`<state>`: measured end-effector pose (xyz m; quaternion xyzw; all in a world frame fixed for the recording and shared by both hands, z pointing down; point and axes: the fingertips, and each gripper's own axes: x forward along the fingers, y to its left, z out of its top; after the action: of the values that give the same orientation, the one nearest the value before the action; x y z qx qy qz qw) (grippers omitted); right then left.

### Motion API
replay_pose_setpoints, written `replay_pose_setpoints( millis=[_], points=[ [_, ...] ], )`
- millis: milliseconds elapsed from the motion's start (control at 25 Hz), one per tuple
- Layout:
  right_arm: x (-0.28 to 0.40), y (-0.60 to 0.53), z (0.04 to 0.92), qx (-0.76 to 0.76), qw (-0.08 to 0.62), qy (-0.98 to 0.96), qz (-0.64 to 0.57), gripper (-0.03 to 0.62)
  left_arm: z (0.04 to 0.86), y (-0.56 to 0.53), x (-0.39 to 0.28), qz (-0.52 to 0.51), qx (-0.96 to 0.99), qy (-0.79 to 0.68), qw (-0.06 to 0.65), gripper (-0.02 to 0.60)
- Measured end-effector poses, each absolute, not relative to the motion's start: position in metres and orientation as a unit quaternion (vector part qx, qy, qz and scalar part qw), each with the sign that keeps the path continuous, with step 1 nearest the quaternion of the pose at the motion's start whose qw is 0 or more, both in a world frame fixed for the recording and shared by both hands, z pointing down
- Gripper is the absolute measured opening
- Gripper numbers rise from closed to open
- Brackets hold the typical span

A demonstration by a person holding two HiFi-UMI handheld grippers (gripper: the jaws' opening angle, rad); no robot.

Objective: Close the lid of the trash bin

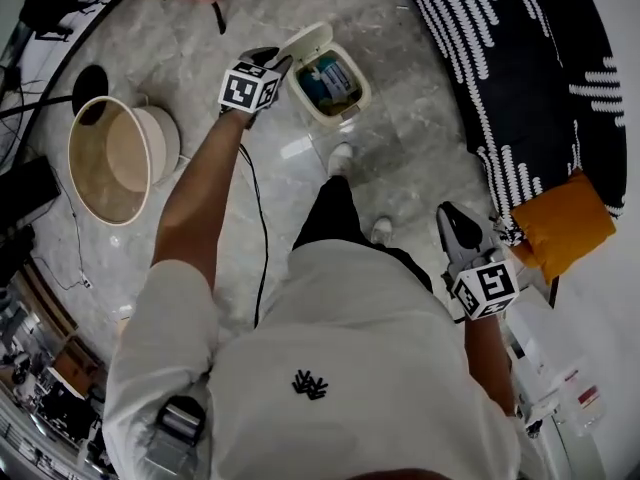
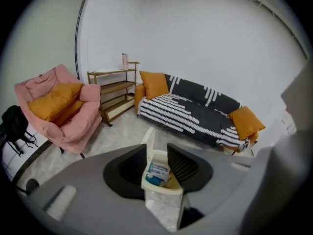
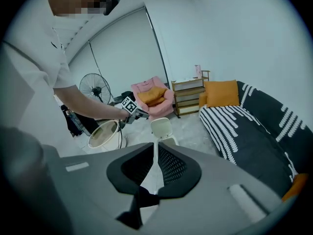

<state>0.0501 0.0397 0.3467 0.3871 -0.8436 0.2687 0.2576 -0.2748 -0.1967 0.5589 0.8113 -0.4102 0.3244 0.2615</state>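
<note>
— Where is the trash bin (image 1: 325, 88) found?
— On the marble floor (image 1: 200, 58), ahead of the shoes (image 1: 341, 156). Its lid (image 1: 305, 40) is raised upright.
— And the grippers?
— The left gripper (image 1: 279, 62) is held just beside the lid, jaws spread, nothing gripped. The right gripper (image 1: 447, 212) is seen low, near the striped sofa (image 1: 520, 68), jaws drawn nearly together, empty.

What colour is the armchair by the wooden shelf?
Pink armchair, holding an orange cushion; the left gripper view shows it best.
</note>
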Motion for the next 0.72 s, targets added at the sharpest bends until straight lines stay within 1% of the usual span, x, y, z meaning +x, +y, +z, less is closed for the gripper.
replay_pose_setpoints(
  millis=[400,720],
  points=[
    [0.061,0.031,0.374,0.401,0.276,-0.816,0.311,0.023,0.631,-0.245,-0.28,0.389,0.799,-0.369,0.272,0.144],
    [0.069,0.025,0.39,0.406,0.279,-0.808,0.324,0.023,0.655,-0.253,-0.277,0.417,0.791,-0.352,0.276,0.146]
  ],
)
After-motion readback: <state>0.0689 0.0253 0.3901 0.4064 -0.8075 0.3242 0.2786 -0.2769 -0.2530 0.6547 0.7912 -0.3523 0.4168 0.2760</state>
